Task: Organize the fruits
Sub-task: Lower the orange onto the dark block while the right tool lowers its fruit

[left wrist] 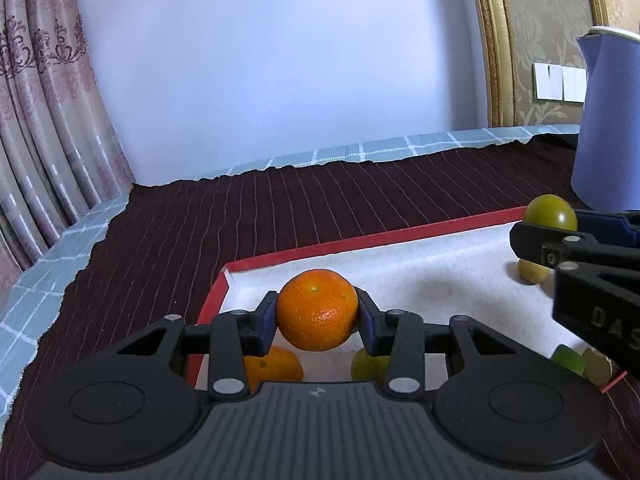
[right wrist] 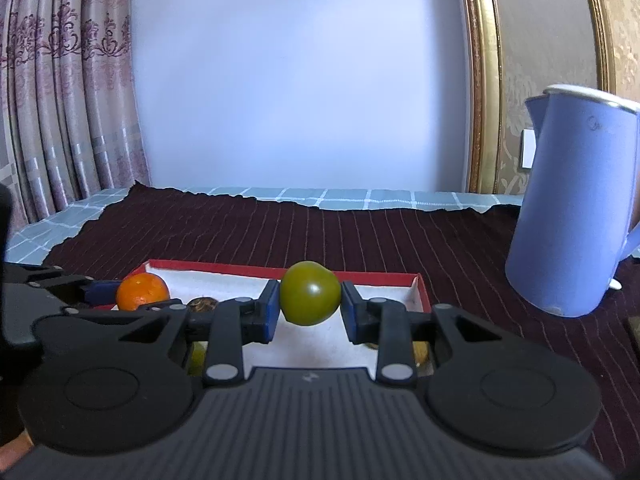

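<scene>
On the maroon-clothed desk (right wrist: 360, 232), an orange (left wrist: 317, 309) sits clamped in the left gripper (left wrist: 318, 316) above the red-rimmed tray (left wrist: 320, 248); the right gripper (right wrist: 310, 300) clamps a green fruit (right wrist: 310, 298). Several fruits remain loose in the tray, so sorting looks midway.

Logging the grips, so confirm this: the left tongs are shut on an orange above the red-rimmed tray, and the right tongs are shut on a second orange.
Not quite. The left tongs do hold the orange above the red-rimmed tray, but the right tongs are shut on a green fruit, not a second orange. The right wrist view shows it plainly.
</scene>
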Demonstrator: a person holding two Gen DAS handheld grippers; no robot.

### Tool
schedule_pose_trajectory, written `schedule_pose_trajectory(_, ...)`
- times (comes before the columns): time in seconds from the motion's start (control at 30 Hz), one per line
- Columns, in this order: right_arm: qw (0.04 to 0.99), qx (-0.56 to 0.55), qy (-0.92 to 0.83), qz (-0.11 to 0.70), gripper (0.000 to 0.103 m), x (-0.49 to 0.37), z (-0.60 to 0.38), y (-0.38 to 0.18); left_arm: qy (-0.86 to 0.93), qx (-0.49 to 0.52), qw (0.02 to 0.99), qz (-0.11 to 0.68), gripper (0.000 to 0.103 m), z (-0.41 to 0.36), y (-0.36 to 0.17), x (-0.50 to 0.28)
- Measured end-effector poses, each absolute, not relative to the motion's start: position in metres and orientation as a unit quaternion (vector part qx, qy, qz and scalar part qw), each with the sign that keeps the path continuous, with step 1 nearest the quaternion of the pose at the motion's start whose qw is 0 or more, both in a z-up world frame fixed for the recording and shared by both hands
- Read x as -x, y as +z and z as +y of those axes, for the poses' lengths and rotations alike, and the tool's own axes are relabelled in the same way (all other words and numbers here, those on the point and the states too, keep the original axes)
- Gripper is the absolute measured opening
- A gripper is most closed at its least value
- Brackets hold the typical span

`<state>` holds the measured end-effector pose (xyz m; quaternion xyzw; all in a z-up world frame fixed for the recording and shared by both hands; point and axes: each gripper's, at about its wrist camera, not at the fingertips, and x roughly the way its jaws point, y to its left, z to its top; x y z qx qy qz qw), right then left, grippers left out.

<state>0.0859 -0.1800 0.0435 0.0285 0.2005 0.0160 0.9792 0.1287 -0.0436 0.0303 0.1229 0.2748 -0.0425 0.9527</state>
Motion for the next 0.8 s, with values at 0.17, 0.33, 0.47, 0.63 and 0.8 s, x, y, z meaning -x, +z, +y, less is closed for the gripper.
schedule_pose_trajectory(0.17, 0.978, -0.027, 0.01, 0.209, 0.03, -0.101, -0.182, 0.039, -0.043, -0.128, 0.95, 0.28, 0.04, -0.048, 0.03, -0.142)
schedule_pose_trajectory(0.33, 0.979, -0.018, 0.009, 0.204, 0.03, -0.114, -0.182, 0.045, -0.045, -0.13, 0.95, 0.279, 0.04, -0.052, 0.036, -0.157)
schedule_pose_trajectory(0.47, 0.981, -0.015, 0.006, 0.195, 0.03, -0.126, -0.184, 0.052, -0.046, -0.123, 0.951, 0.279, 0.04, -0.053, 0.04, -0.167)
schedule_pose_trajectory(0.63, 0.981, -0.015, 0.01, 0.194, 0.03, -0.137, -0.184, 0.051, -0.047, -0.125, 0.949, 0.285, 0.04, -0.056, 0.036, -0.177)
schedule_pose_trajectory(0.8, 0.979, -0.026, 0.01, 0.201, 0.03, -0.141, -0.19, 0.044, -0.058, -0.116, 0.949, 0.288, 0.04, -0.057, 0.032, -0.181)
